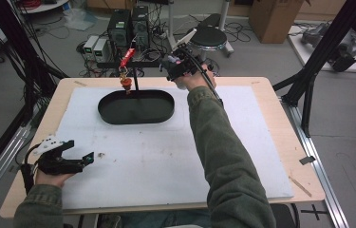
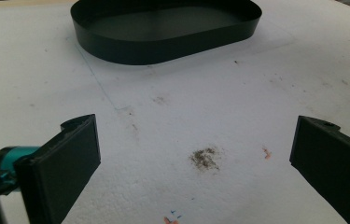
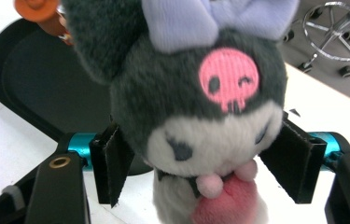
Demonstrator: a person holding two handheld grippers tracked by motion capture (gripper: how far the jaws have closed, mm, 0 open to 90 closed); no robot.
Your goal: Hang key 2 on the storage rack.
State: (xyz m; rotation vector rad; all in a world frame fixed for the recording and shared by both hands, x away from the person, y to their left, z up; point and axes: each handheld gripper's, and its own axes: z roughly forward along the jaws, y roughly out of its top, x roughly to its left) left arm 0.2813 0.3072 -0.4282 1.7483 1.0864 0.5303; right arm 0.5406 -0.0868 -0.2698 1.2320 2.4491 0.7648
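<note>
Right gripper (image 3: 200,163), frame centre in right gripper view, jaws clamped on plush toy (image 3: 196,107) at head sides. Toy soft, light, squashy; grip mid-head, fur compresses, unlikely to slip. Black tray (image 1: 136,107) upper centre of high view. Left gripper (image 2: 196,163) jaws wide apart, holding nothing.

Grey concrete floor (image 1: 261,57), tangled black cables (image 1: 47,28). Light wooden table (image 1: 280,142) under white foam sheet (image 1: 156,161). Round black stool (image 1: 209,37), brown cardboard box (image 1: 273,16), black computer towers (image 1: 128,28) behind.
</note>
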